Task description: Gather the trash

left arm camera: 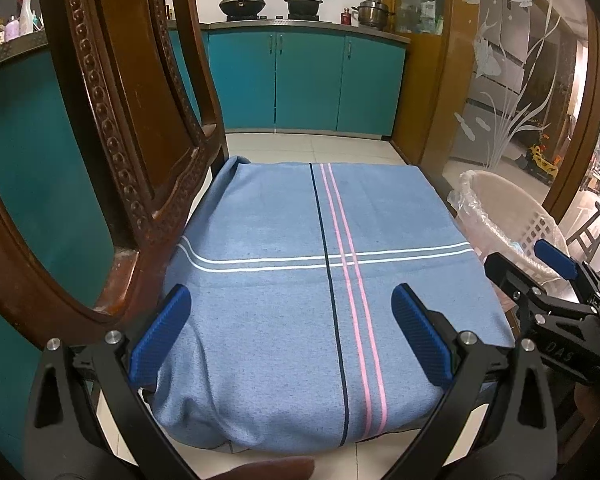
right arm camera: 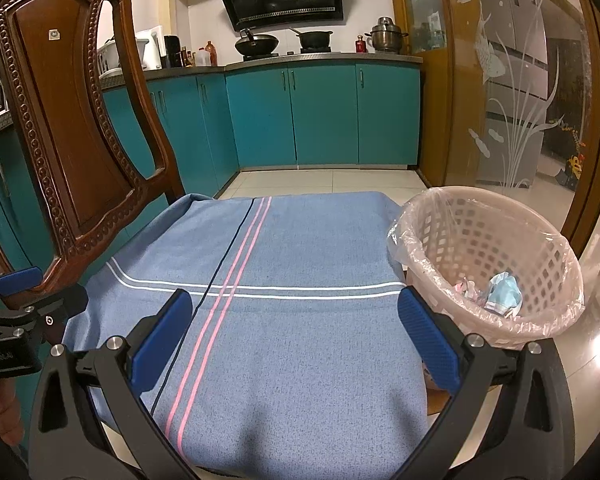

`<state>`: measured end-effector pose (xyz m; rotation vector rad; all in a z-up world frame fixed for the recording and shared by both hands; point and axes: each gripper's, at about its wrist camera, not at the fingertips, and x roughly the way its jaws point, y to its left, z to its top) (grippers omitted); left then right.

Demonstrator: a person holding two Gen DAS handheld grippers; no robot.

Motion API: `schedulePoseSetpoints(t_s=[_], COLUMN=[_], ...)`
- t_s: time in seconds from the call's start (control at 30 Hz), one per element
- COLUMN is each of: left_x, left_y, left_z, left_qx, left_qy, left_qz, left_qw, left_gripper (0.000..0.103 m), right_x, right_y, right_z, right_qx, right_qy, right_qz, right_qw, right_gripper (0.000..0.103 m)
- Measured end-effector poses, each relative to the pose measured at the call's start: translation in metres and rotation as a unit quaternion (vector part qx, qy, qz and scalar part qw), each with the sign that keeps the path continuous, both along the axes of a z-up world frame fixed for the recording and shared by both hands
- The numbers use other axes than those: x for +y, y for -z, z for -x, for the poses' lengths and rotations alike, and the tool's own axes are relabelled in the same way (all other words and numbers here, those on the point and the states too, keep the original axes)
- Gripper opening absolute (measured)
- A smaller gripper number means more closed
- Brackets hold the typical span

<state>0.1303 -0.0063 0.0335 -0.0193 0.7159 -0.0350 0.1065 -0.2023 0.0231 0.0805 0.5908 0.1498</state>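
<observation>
While held over the near edge of the blue striped cloth (left arm camera: 300, 248), left tool (left arm camera: 289, 334) with blue pads spread wide apart, nothing between them. Right tool (right arm camera: 295, 334) likewise gaping, empty, above the same cloth's near half. Cloth draped over a chair seat, bare of litter; carved wooden chair back (right arm camera: 71, 120) rising at far left. Just beside the cloth's right edge, pink lattice trash basket (right arm camera: 496, 256) lined with a clear bag, standing on the tiled floor (right arm camera: 320, 180). Low in the basket, crumpled trash (right arm camera: 500, 290): a pale blue wad and a pinkish-white scrap, touching. Right tool also seen at the right edge of the left view, in front of the basket. Far behind, teal cabinets (right arm camera: 324, 112) under a worktop (right arm camera: 324, 56) carrying pots.
</observation>
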Motion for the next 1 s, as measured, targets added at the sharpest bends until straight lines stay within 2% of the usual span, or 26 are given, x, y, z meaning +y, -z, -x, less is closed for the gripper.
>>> schedulePoseSetpoints(t_s=[1.0], left_x=[-0.0024], left_y=[0.0005], left_z=[0.0008], left_qx=[0.004], left_qy=[0.002], left_qz=[-0.003], left_qw=[1.0], left_gripper=[0.1], right_x=[0.0009], right_y=[0.0013], right_z=[0.0003], right_qx=[0.003], right_qy=[-0.001], right_qz=[0.0], right_qw=[1.0], right_gripper=[0.1])
